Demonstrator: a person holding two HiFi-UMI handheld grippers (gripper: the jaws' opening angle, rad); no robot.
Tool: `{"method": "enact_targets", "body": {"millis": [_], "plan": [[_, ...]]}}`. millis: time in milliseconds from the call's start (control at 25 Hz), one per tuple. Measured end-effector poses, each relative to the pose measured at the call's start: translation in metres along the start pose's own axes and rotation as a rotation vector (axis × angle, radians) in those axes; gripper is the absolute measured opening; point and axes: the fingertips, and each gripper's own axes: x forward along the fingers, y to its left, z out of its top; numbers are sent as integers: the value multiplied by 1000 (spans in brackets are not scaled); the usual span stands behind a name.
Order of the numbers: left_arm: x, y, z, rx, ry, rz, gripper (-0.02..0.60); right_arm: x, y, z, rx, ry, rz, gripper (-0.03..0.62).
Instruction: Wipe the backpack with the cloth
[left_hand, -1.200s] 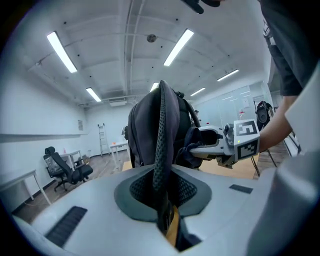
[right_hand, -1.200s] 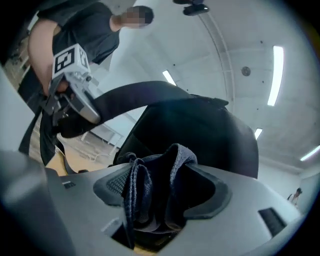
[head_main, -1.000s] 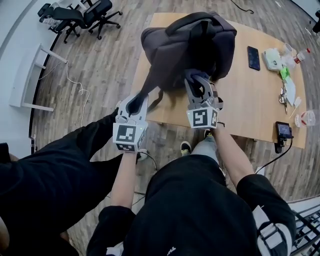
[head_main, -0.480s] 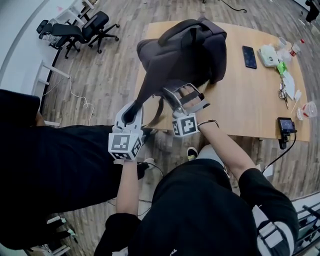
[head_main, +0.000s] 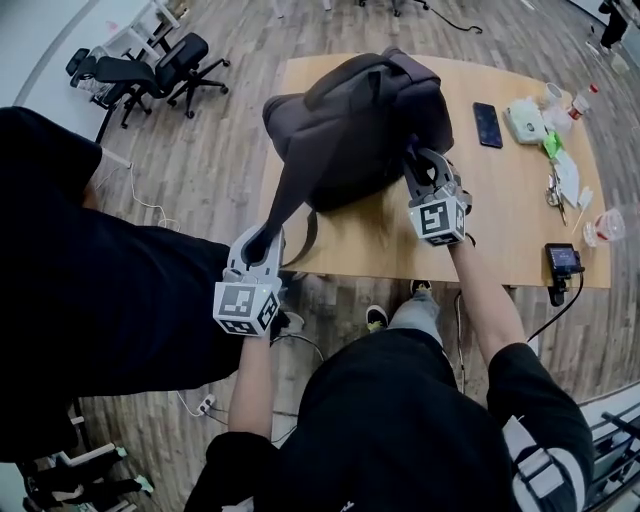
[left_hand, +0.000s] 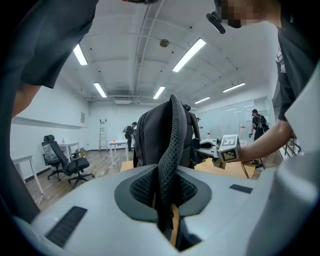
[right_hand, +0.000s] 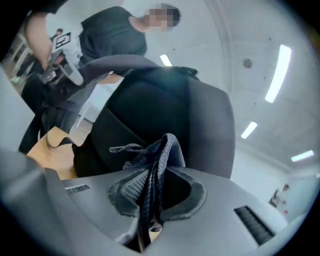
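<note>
A dark grey backpack (head_main: 350, 125) stands on the wooden table (head_main: 510, 210), near its left end. My left gripper (head_main: 262, 238), off the table's left front corner, is shut on the backpack's mesh shoulder strap (left_hand: 170, 150), which runs taut from the bag (left_hand: 155, 135) to the jaws. My right gripper (head_main: 420, 160) is at the bag's right side, shut on a dark cloth (right_hand: 152, 165) that bunches out of the jaws against the backpack (right_hand: 165, 115).
On the table's right part lie a phone (head_main: 487, 124), a white box (head_main: 525, 118), bottles, scissors and a small black device (head_main: 562, 262) with a cable. Office chairs (head_main: 150, 65) stand at the back left. A person in black stands at my left.
My right gripper with the cloth has swept from the bag's front lower middle to its right side. The left gripper has kept its hold on the strap, nearly still.
</note>
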Motion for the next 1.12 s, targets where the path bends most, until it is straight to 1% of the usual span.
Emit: {"method": "enact_targets", "body": {"millis": [40, 120, 160, 200, 240, 280, 360, 440, 520, 720, 800, 840, 880, 1000, 1080, 1120], "plan": [[0, 0, 1, 4, 2, 0, 52, 3, -15, -12, 113, 9, -45, 52], [-2, -1, 2, 8, 7, -3, 52, 9, -51, -42, 402, 34, -165, 52], [-4, -2, 2, 8, 11, -6, 52, 14, -68, -57, 550, 41, -211, 52], [-6, -2, 2, 8, 15, -10, 53, 22, -81, -67, 676, 38, -227, 52], [-7, -4, 3, 8, 19, -14, 53, 31, -90, -73, 766, 25, -208, 52], [-8, -5, 3, 5, 22, -18, 53, 39, -93, -75, 814, 8, -164, 52], [-5, -7, 2, -17, 20, -22, 52, 47, -92, -73, 828, -15, -74, 52], [-3, -7, 0, -55, 12, -26, 52, 42, -86, -72, 820, -27, -26, 50], [-3, -6, -1, -81, 2, -38, 52, 34, -72, -68, 796, -32, 2, 49], [1, -9, -2, -85, -1, -66, 52, 8, -19, -41, 725, -63, 70, 48], [2, -10, -2, -78, -2, -73, 52, 1, 2, -24, 727, -57, 63, 48], [2, -10, -2, -75, -3, -74, 52, -1, 12, -17, 758, -39, 38, 48], [2, -11, -2, -75, -4, -75, 52, -3, 20, -13, 814, -11, 0, 48], [1, -17, -3, -80, -6, -92, 52, -7, 44, -4, 1049, 70, -100, 48], [1, -22, -4, -77, -7, -112, 53, -6, 63, 5, 1206, 98, -121, 48], [0, -25, -4, -72, -8, -120, 53, -5, 74, 11, 1290, 104, -115, 48]]}}
